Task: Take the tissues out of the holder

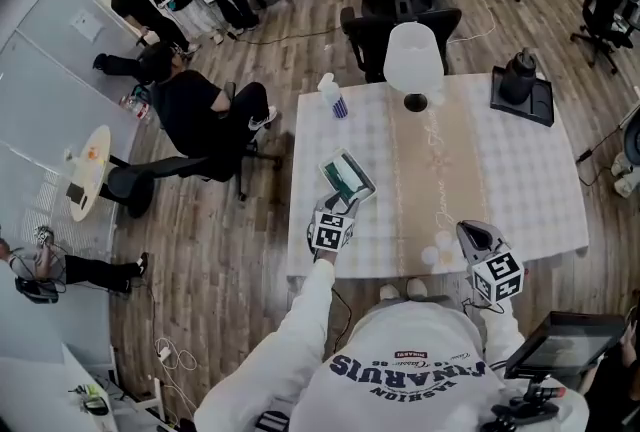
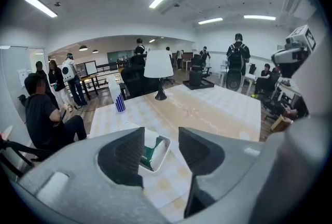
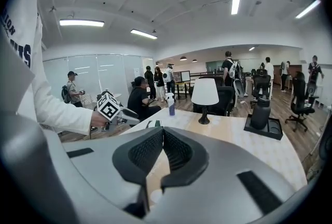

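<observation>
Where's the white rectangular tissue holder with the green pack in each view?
Head view: tissue holder on the table's left part.
Left gripper view: holder low centre, between the parted jaws.
Right gripper view: holder small, just above the jaw tips.
Shared landmark: white-shaded table lamp.

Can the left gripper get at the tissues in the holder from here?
Probably yes. The left gripper is open and empty, aimed at the tissue holder just ahead; the tissues stand exposed at its top, with nothing in between.

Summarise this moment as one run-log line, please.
left gripper: open, over tissue holder, not gripping | right gripper: shut, empty, over table | tissues: in tissue holder
</observation>
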### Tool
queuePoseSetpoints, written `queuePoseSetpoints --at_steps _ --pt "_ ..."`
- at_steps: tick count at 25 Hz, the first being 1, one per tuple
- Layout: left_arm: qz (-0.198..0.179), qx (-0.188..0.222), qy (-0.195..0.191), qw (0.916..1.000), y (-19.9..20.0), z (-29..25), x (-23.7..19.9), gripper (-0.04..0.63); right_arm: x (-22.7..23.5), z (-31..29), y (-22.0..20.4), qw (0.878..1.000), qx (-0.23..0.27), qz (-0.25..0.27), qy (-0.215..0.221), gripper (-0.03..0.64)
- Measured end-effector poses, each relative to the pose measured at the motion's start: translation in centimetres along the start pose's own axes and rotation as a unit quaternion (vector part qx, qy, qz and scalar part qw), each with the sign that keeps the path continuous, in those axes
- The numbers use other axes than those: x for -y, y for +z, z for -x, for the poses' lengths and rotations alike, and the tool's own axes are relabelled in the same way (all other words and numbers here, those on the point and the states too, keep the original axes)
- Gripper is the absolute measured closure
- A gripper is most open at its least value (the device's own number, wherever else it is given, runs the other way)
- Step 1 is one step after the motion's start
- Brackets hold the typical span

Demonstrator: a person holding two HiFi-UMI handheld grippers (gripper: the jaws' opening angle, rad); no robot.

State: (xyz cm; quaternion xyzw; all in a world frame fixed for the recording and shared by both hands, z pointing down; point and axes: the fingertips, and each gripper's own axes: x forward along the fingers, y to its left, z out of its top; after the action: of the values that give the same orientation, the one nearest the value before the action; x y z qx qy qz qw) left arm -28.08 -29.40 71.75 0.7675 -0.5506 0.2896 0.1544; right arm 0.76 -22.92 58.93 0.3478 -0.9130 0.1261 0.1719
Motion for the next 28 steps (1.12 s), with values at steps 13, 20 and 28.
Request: queuePoseSetpoints --at_steps 13,20,28 --pt "-0.048 -0.152 -0.009 0.9872 -5.9 -8.7 -2.8 0.233 0.9 0.2 0.0 1.000 -0.016 0.010 -0.015 0.609" --pt "-0.051 -0.193 -0.016 0.9798 -7.9 -11.6 -3.7 0.232 1.2 0.5 0.2 1.000 -0.018 0.009 -0.021 0.609" --pt "-0.051 -0.231 0.020 0.9715 -10.3 -12.4 -4.7 0.233 1.8 1.0 0.1 0.999 -0.015 0.005 -0.033 0.609"
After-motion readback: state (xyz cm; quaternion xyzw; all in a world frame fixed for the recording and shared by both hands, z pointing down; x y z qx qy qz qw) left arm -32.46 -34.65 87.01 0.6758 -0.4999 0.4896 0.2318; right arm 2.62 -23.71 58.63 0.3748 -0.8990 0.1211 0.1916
